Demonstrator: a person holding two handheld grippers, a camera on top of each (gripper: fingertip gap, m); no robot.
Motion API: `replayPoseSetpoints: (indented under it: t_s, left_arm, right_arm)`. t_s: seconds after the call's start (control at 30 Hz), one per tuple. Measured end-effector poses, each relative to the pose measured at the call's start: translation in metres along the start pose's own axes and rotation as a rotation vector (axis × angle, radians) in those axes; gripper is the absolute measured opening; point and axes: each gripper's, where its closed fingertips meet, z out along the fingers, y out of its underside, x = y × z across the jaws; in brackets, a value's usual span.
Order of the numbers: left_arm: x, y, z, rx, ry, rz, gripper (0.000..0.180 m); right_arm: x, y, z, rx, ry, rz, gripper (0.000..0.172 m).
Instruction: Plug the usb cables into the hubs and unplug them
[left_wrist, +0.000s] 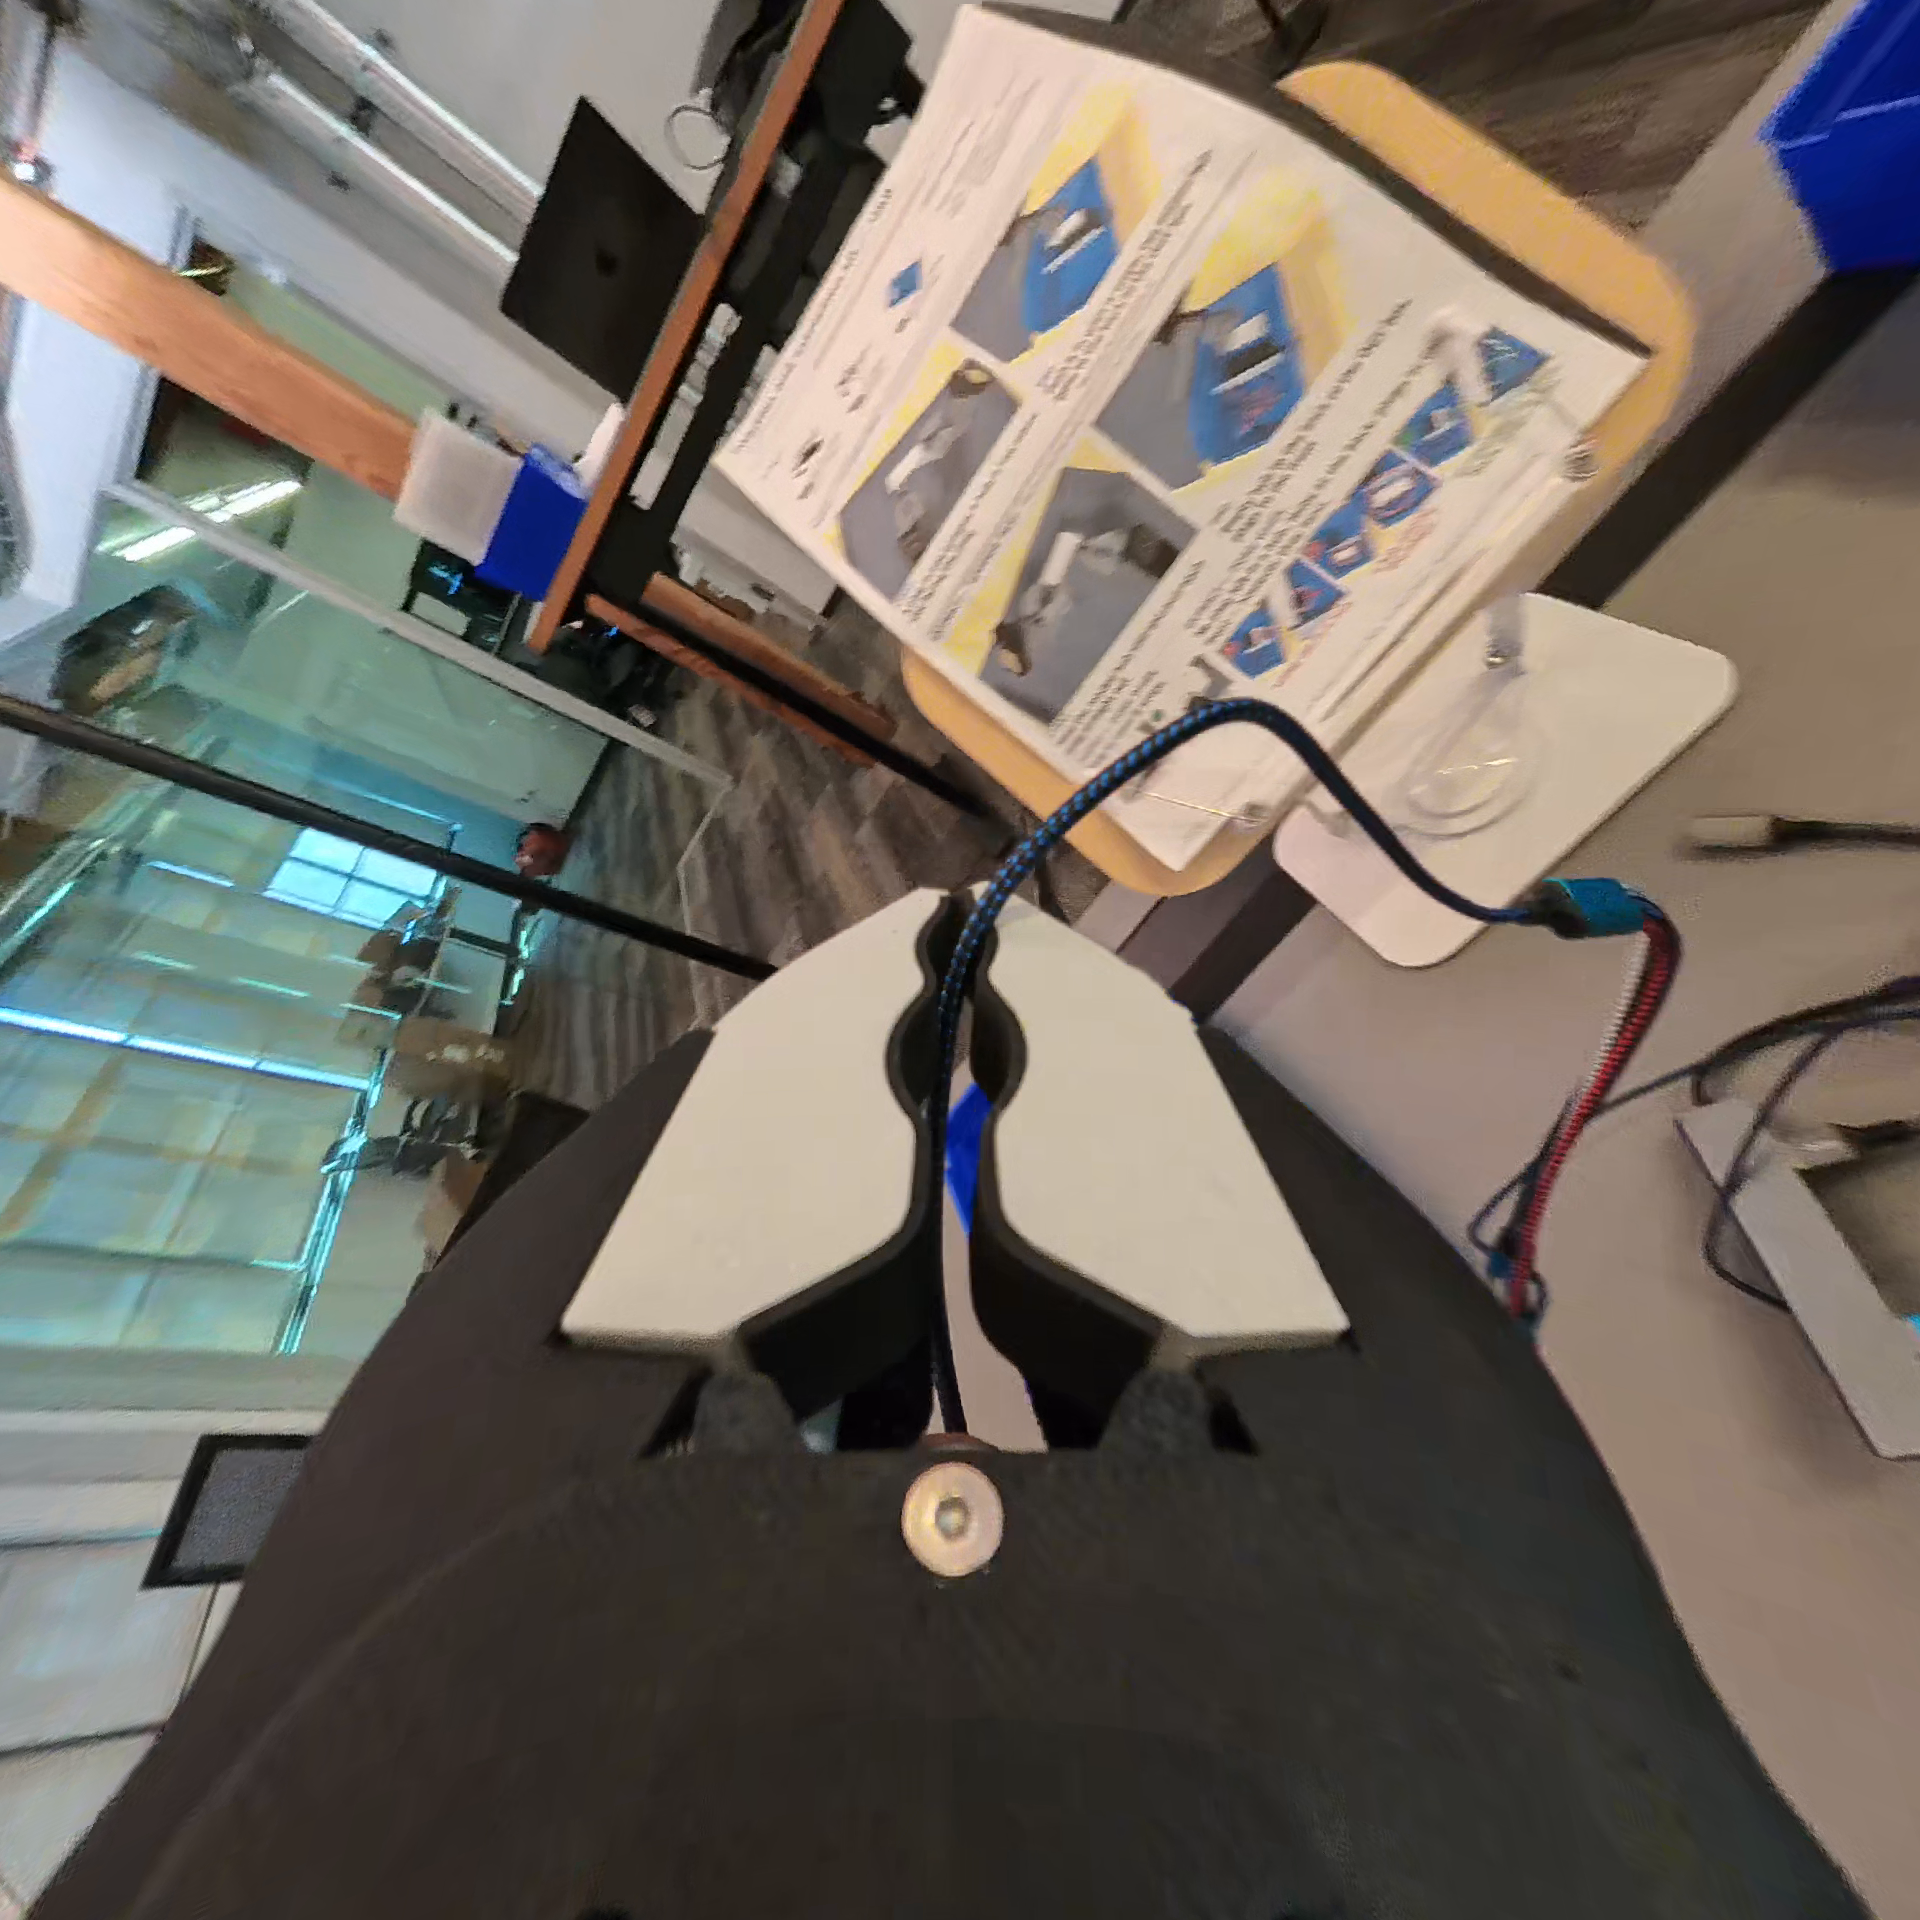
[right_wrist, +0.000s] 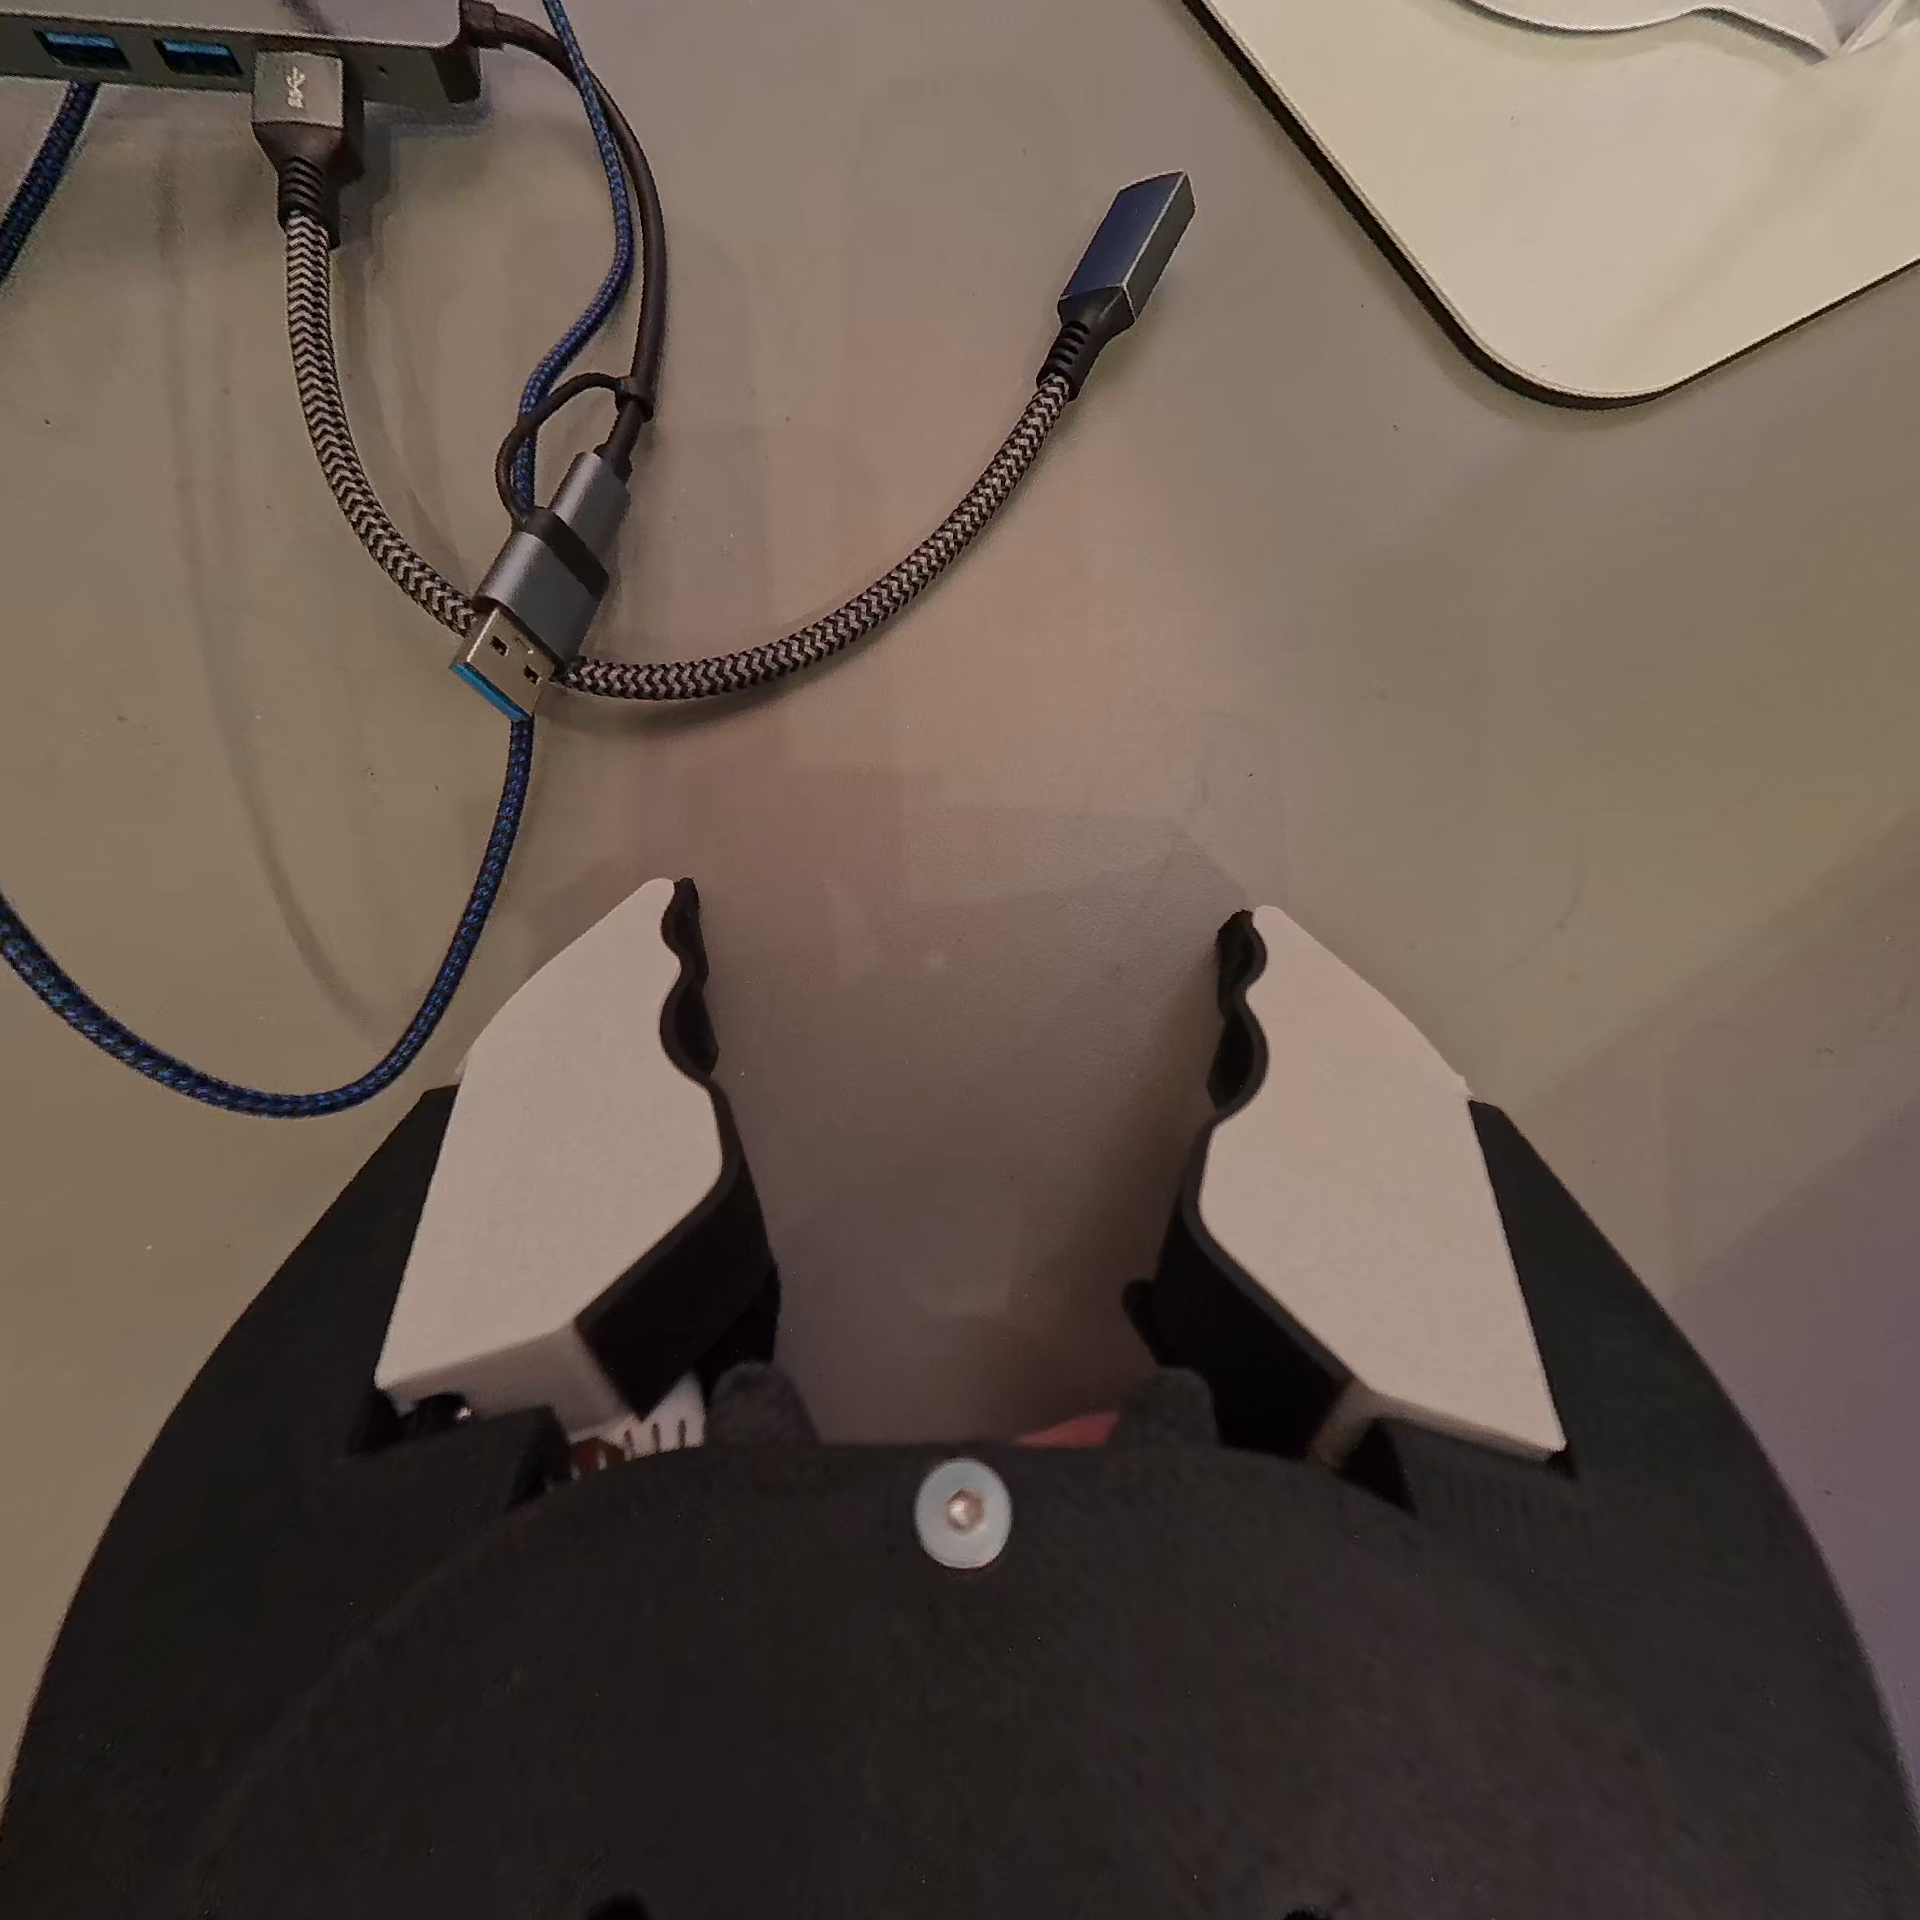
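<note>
The left tongs (left_wrist: 961, 935) are clenched on a blue-and-black braided cable (left_wrist: 1143, 753), which runs lengthwise through the gap between the two pads and arcs out past the tips to a blue connector (left_wrist: 1584, 904) hanging over the tabletop (left_wrist: 1714, 1039) near its edge. A red braided cable (left_wrist: 1590, 1091) trails down from that connector towards a grey hub (left_wrist: 1787, 1288) lying on the tabletop. A sheet of printed instructions (left_wrist: 1195, 416) stands on a stand at the tabletop's edge.

The right tongs (right_wrist: 961, 914) are released, spread wide over bare tabletop (right_wrist: 1351, 675) with nothing between the pads. Well ahead of them, a grey braided cable (right_wrist: 831, 634) curves from a plug seated in a grey hub (right_wrist: 208, 42) at the far edge of the view to its free socket end (right_wrist: 1127, 249). A loose plug (right_wrist: 530, 603) rests on that cable.
</note>
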Motion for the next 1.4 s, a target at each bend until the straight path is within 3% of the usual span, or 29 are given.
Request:
replayPoseSetpoints:
  t_s: [0.17,0.33,0.73,0.93,0.97,1.0,1.2,1.4]
  left_arm:
    - [0.055,0.004,0.007,-0.005,0.153,-0.020,0.000]
    - [0.113,0.035,0.038,-0.058,0.305,-0.083,0.000]
    - [0.250,0.154,0.096,-0.312,0.644,-0.231,0.000]
    - [0.290,0.200,0.106,-0.433,0.766,-0.310,0.000]
    - [0.293,0.204,0.108,-0.449,0.765,-0.326,0.042]
    - [0.296,0.208,0.106,-0.479,0.781,-0.332,0.068]
    - [0.290,0.196,0.086,-0.435,0.757,-0.327,0.093]
    - [0.251,0.181,0.049,-0.399,0.699,-0.267,0.091]
  right_arm:
    - [0.000,0.000,0.000,0.000,0.000,0.000,0.094]
    - [0.000,0.000,0.000,0.000,0.000,-0.001,0.093]
    - [0.000,0.000,0.000,0.000,0.000,-0.001,0.093]
    - [0.000,0.000,0.000,0.000,0.000,-0.001,0.093]
    - [0.000,0.000,0.000,0.000,0.000,-0.001,0.093]
    - [0.000,0.000,0.000,0.000,0.000,-0.001,0.093]
    - [0.000,0.000,0.000,0.000,0.000,-0.001,0.093]
    - [0.000,0.000,0.000,0.000,0.000,-0.001,0.093]
